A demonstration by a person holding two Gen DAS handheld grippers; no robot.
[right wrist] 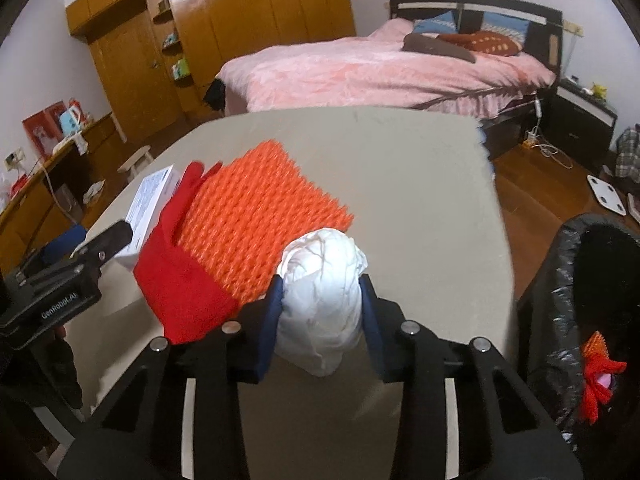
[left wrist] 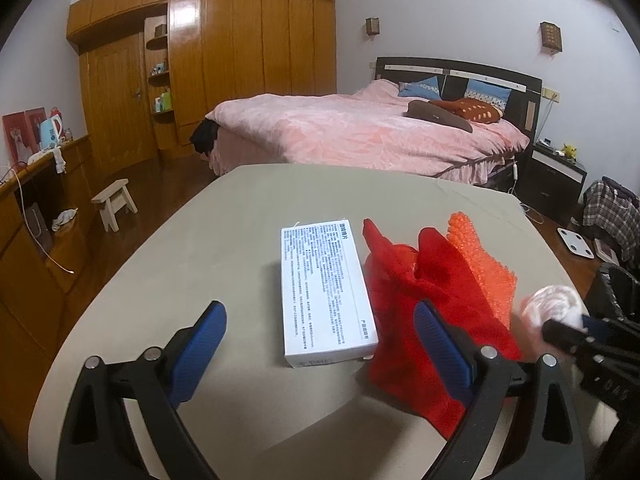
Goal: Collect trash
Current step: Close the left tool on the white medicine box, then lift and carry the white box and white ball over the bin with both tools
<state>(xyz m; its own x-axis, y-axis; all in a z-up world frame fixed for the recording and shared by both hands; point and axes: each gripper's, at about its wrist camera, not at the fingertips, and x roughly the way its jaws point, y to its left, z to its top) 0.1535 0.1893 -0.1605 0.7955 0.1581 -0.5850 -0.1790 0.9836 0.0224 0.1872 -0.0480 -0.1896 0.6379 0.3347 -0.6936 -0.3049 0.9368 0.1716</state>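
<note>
We are seeing one white box (left wrist: 326, 294), one red cloth (left wrist: 424, 304) and one orange mesh (right wrist: 260, 216) lying on the table (left wrist: 200, 240). Our left gripper (left wrist: 320, 340) is hovering wide open; our right gripper (right wrist: 322, 312) is clamping one crumpled tissue (right wrist: 324, 304)

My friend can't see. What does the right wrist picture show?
The right gripper squeezes a crumpled white paper wad above a beige table. Orange foam netting and red mesh lie behind it; a black-lined bin stands right.

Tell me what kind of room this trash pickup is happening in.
A bedroom, most likely in a home: a bed with a pink quilt, a tall wooden wardrobe along the wall, and a dark nightstand beside the headboard.
</note>
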